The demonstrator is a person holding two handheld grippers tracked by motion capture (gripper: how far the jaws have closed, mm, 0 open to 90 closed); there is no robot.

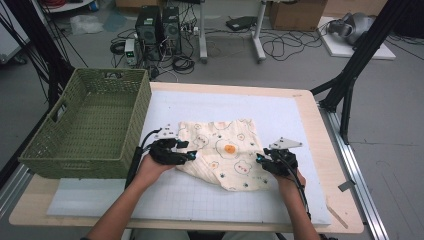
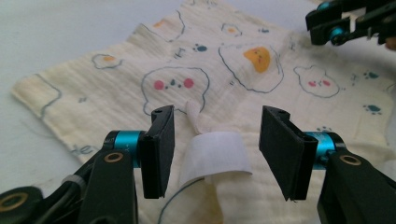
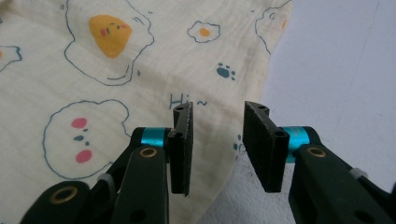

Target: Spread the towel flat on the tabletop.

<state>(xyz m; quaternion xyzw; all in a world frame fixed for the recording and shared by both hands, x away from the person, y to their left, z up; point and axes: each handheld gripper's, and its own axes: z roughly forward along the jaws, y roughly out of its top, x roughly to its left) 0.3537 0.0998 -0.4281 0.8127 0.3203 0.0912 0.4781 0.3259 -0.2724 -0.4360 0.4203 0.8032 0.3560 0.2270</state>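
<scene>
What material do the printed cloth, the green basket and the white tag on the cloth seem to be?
Printed cloth: likely soft cotton gauze, matte, with a fine crinkled weave. Green basket: woven, probably plastic or dyed wicker; hard to tell. White tag: smooth, curled, apparently satin or paper-like label.

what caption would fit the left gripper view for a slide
Left tongs open over a curled white care label on the cream egg-and-bear print muslin cloth, right tongs at its far edge.

- High view: from above my side, facing forward and down over the whole table (image 1: pixel 305 125).
- My two gripper views: close, low, along each pair of jaws.
- All three share the patterned cloth (image 1: pixel 227 152).
</scene>
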